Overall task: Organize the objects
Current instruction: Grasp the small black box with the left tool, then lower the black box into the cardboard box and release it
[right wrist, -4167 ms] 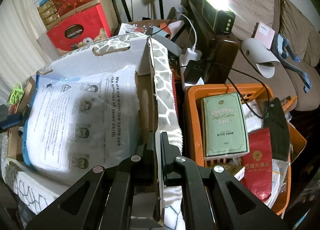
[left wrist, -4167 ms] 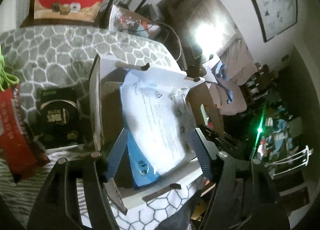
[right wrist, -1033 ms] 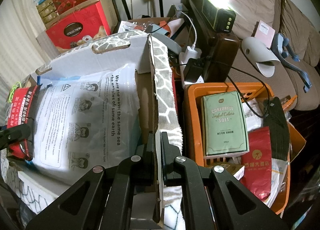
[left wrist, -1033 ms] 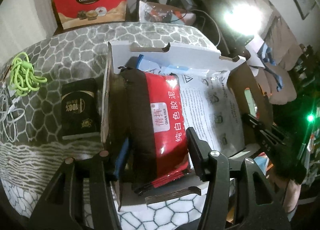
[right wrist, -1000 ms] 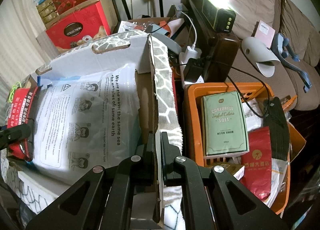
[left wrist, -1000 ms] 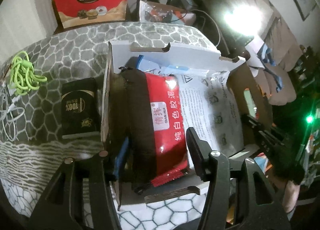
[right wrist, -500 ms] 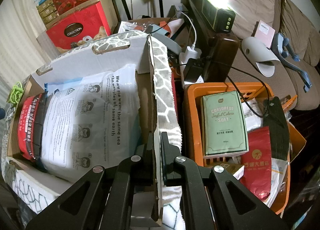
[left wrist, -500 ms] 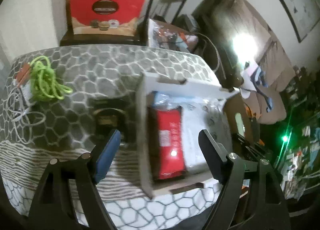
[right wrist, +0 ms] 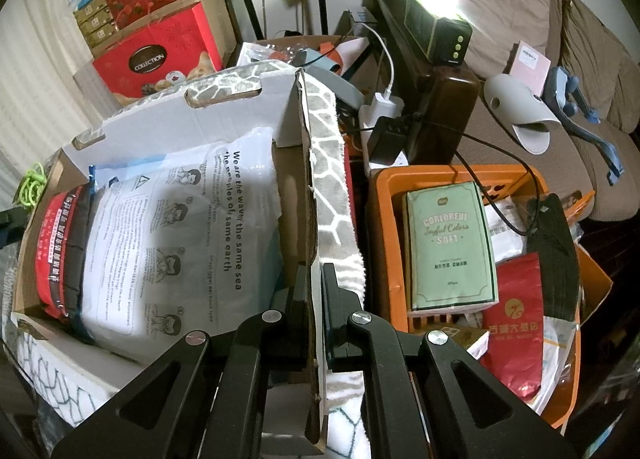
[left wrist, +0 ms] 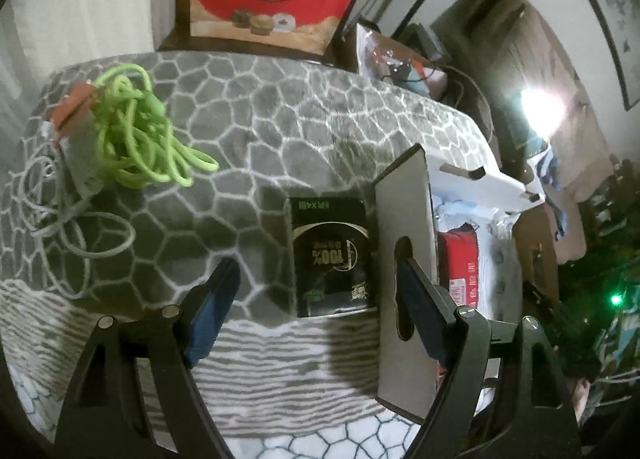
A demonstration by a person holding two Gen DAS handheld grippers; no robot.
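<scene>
An open cardboard box (right wrist: pixel 228 115) stands on a grey patterned blanket (left wrist: pixel 248 139). In it lie a white printed plastic bag (right wrist: pixel 172 243) and, at its left end, a red packet (right wrist: pixel 60 247). My right gripper (right wrist: pixel 314 279) is shut on the box's right wall. In the left wrist view, my left gripper (left wrist: pixel 316 299) is open above a black box (left wrist: pixel 332 255), which lies flat on the blanket beside the cardboard box's side flap (left wrist: pixel 404 219). The black box shows between the fingers, ungripped. The red packet (left wrist: pixel 460 259) sits beyond that flap.
A tangle of green cord (left wrist: pixel 140 131) and a white cable (left wrist: pixel 60 211) lie on the blanket at the left. Right of the cardboard box is an orange basket (right wrist: pixel 384 187) with a green box (right wrist: pixel 448 247) and a red pouch (right wrist: pixel 516 323). Red gift boxes (right wrist: pixel 152 55) are stacked behind.
My left gripper opened and let go of the red packet, which stays in the cardboard box. It then moved left, out of the box, to over the black box. The right gripper kept still.
</scene>
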